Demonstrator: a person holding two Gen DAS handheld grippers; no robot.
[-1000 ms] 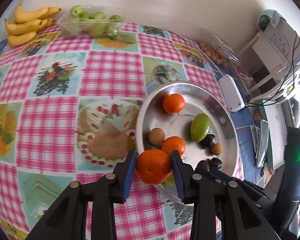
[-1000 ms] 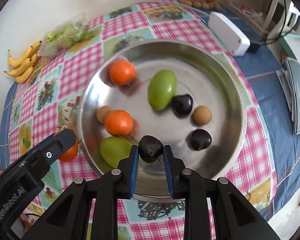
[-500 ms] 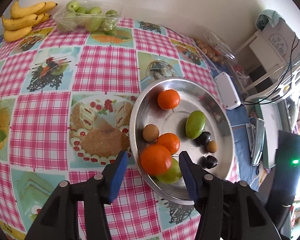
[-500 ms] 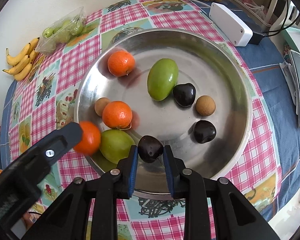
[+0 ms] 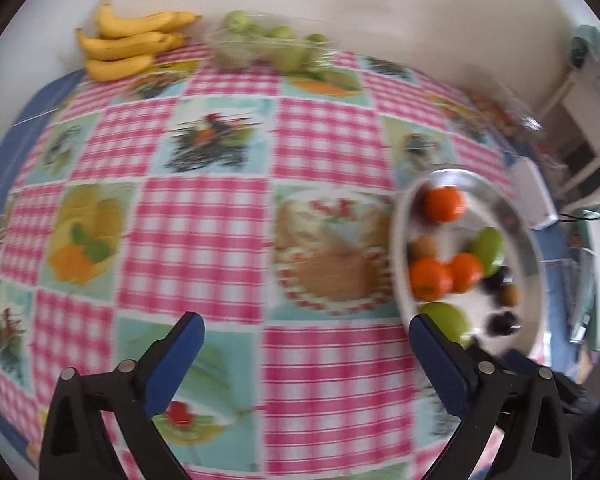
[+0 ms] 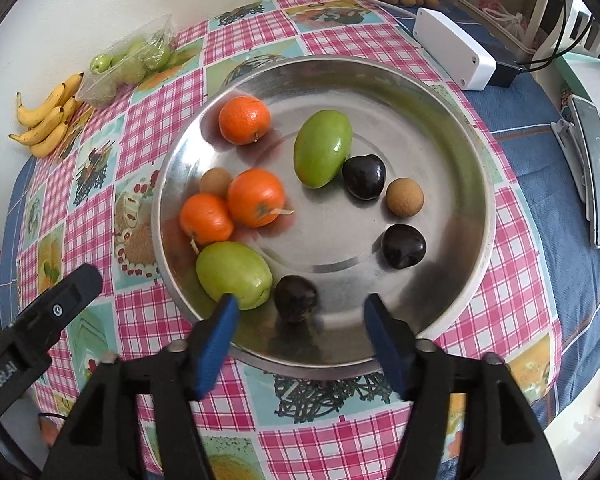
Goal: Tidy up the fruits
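Both our grippers are wide open, holding nothing. Our left gripper [image 5: 306, 344] faces the yellow bananas [image 5: 130, 46], far ahead; our right gripper [image 6: 298, 318] hangs over the round silver metal tray [image 6: 452, 120].

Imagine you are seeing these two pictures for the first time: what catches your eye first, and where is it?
The big steel tray in the middle of the right wrist view stands out, with three oranges at its left side, two green fruits and dark plums to the right. Both the right gripper and left gripper are wide open and hold nothing. Yellow bananas lie at the far edge of the pink checked tablecloth.
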